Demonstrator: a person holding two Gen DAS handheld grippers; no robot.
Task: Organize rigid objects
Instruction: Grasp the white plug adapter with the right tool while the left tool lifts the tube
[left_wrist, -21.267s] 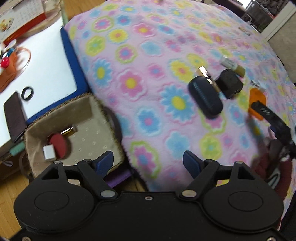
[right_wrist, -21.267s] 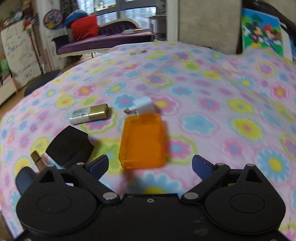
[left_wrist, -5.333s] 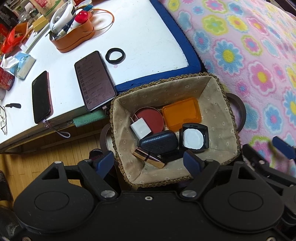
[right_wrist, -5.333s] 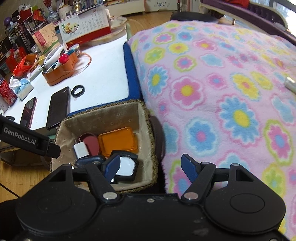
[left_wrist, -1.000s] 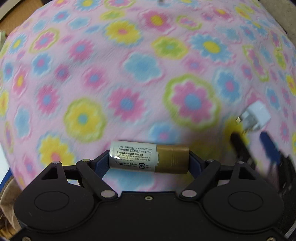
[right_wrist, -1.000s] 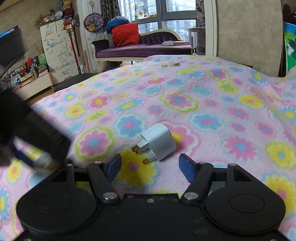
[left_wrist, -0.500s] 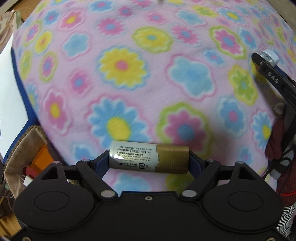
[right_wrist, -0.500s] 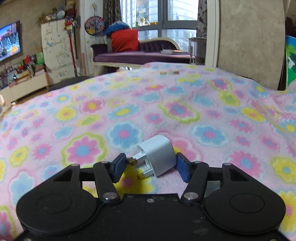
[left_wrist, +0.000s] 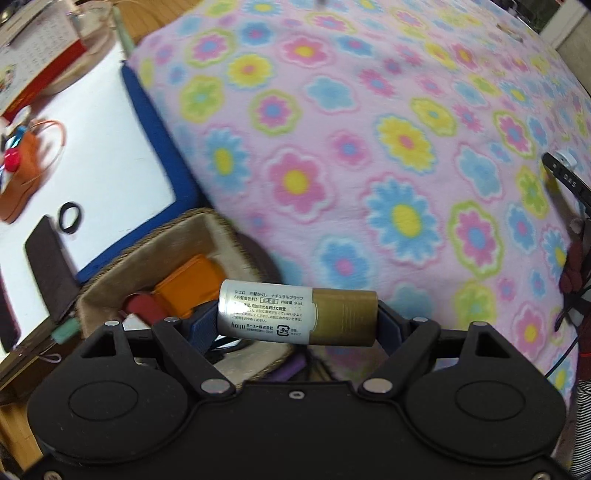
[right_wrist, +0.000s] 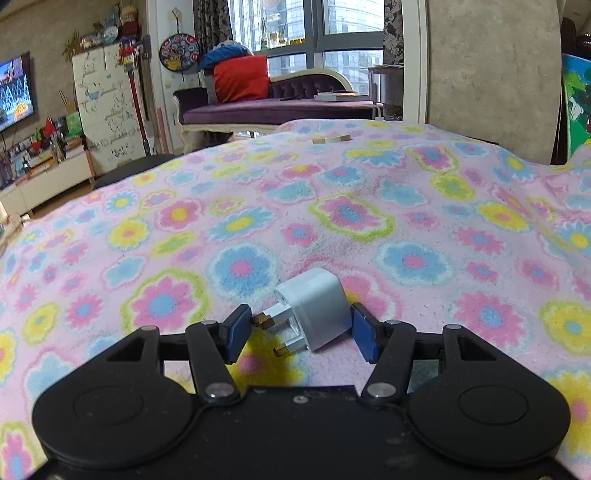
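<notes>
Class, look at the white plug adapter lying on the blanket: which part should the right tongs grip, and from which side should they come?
Grip the adapter across its smooth white body, not the brass pins. The pins jut left and toward the camera, so the right tongs, low over the blanket, should shift slightly right until both pads face the body.

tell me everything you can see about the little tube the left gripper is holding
The small cylindrical tube has a white printed body with Japanese text and a matte gold cap on its right end. It looks like rigid plastic. It lies horizontal, clamped end to end in the left gripper, in the air near the fabric-lined woven basket.
</notes>
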